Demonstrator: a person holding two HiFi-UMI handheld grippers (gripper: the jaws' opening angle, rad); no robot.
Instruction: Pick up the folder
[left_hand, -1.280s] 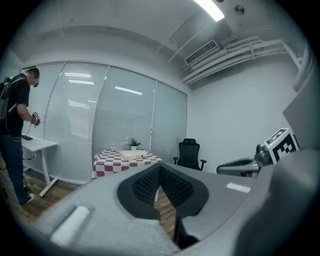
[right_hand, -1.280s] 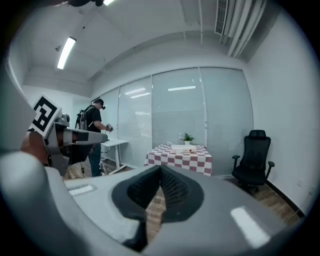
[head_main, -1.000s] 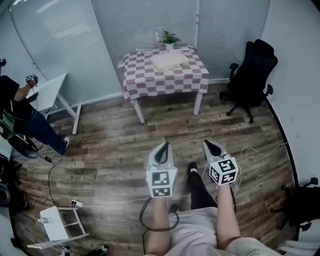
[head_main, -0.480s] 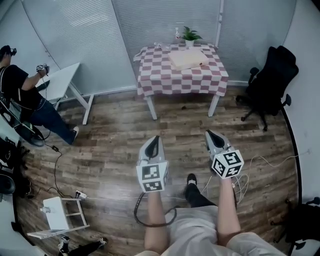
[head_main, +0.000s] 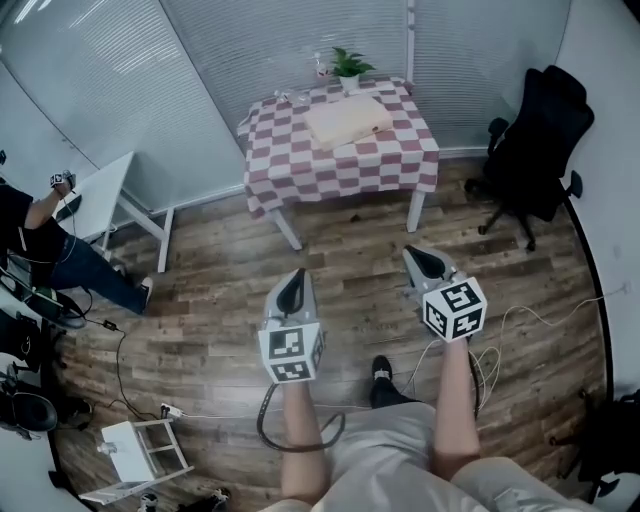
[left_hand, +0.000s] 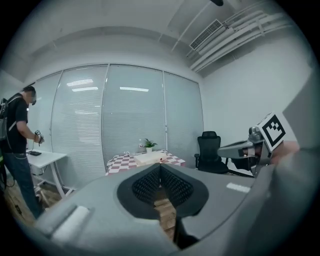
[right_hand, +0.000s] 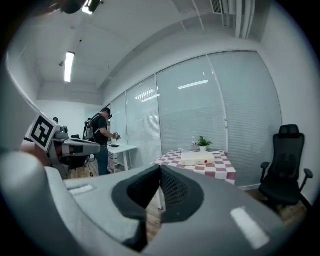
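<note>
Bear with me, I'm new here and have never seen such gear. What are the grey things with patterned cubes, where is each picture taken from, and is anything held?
There is no robot: a person holds a hand gripper in each hand, the left gripper and the right gripper. The patterned cubes are part of them. The head view comes from a camera on the person's head, looking down. The two gripper views come from cameras riding on each gripper, looking along its jaws. Both pairs of jaws are shut and hold nothing. Ahead stands a table with a checked cloth; on it are a pale folder and a potted plant.
</note>
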